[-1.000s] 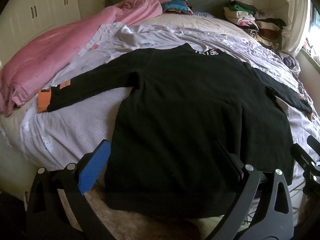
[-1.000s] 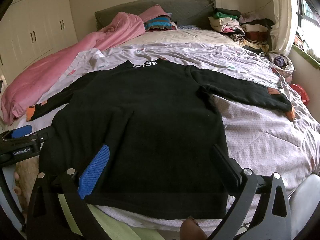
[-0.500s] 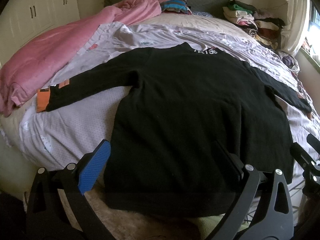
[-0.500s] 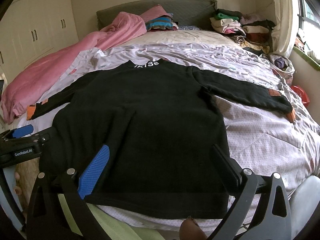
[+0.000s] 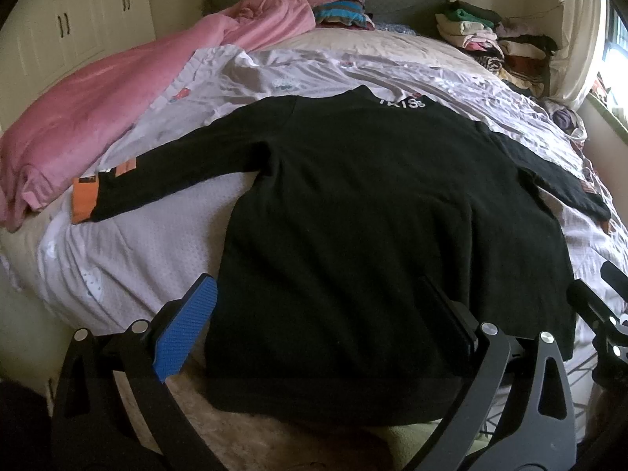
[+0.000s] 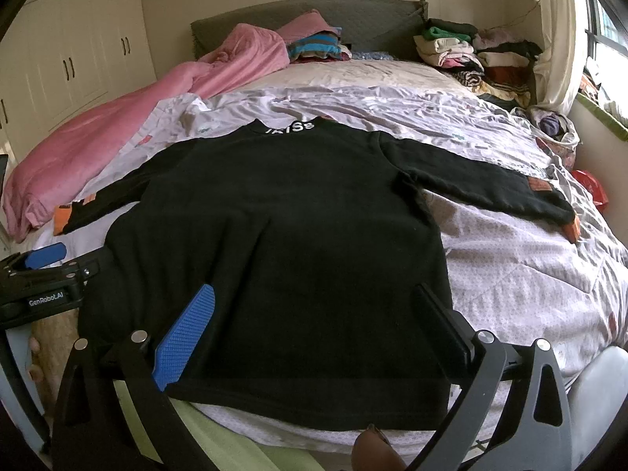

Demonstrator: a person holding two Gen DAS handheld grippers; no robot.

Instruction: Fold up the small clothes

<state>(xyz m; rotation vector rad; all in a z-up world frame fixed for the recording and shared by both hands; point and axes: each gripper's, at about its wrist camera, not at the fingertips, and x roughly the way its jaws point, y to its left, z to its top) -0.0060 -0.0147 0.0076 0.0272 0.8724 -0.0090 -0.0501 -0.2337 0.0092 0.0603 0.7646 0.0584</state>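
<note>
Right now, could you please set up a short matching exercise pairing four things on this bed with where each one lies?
Things:
1. black sweater
2. pink blanket
3. stack of folded clothes
4. striped folded garment

Places:
A. far right corner of the bed, near the window
B. spread flat at the near end, sleeves out to both sides
C. against the headboard, near the middle
D. bunched along the left side of the bed

Pairs: 1-B, 2-D, 3-A, 4-C

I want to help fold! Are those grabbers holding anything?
Nothing. Both hand-held grippers, left and right, hang open above the black long-sleeved sweater.
</note>
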